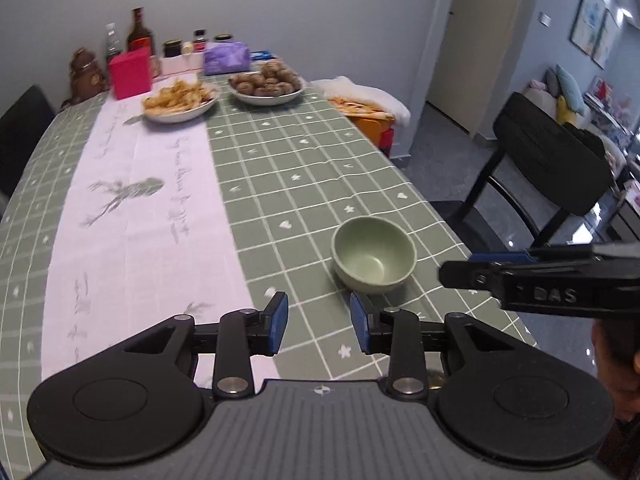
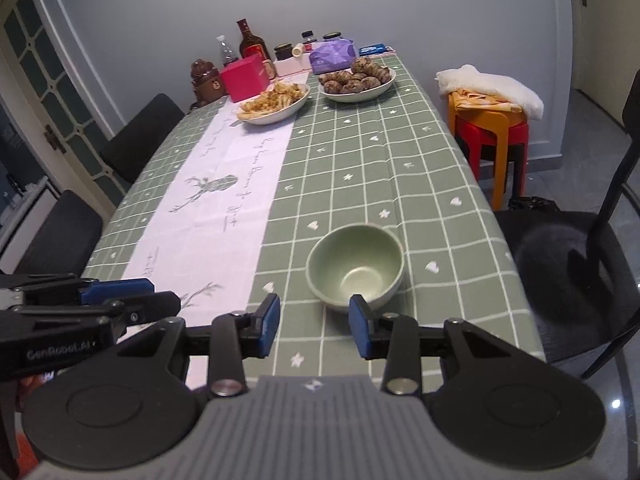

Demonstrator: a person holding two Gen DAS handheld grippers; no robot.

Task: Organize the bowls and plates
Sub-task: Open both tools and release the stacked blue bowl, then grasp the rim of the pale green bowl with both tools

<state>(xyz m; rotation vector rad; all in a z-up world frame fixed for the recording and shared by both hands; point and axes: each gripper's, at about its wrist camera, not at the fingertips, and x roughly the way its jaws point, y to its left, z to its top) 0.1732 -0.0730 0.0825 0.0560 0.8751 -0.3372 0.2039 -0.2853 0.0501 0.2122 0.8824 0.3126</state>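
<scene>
An empty pale green bowl (image 1: 374,254) (image 2: 355,268) stands upright on the green checked tablecloth near the table's right edge. My left gripper (image 1: 319,324) is open and empty, just short of the bowl and a little left of it. My right gripper (image 2: 313,327) is open and empty, its right finger close to the bowl's near rim. The right gripper also shows from the side in the left wrist view (image 1: 460,270), right of the bowl. Two white plates stand at the far end: one with fries (image 1: 181,100) (image 2: 276,102), one with brown round food (image 1: 266,84) (image 2: 357,78).
Bottles (image 2: 250,42), jars, a pink box (image 2: 244,76) and a purple pack (image 2: 334,55) line the table's far edge. A white runner (image 1: 148,208) lies along the table. Black chairs (image 2: 580,248) stand on both sides. Stacked stools with cloth (image 2: 490,120) stand at the right.
</scene>
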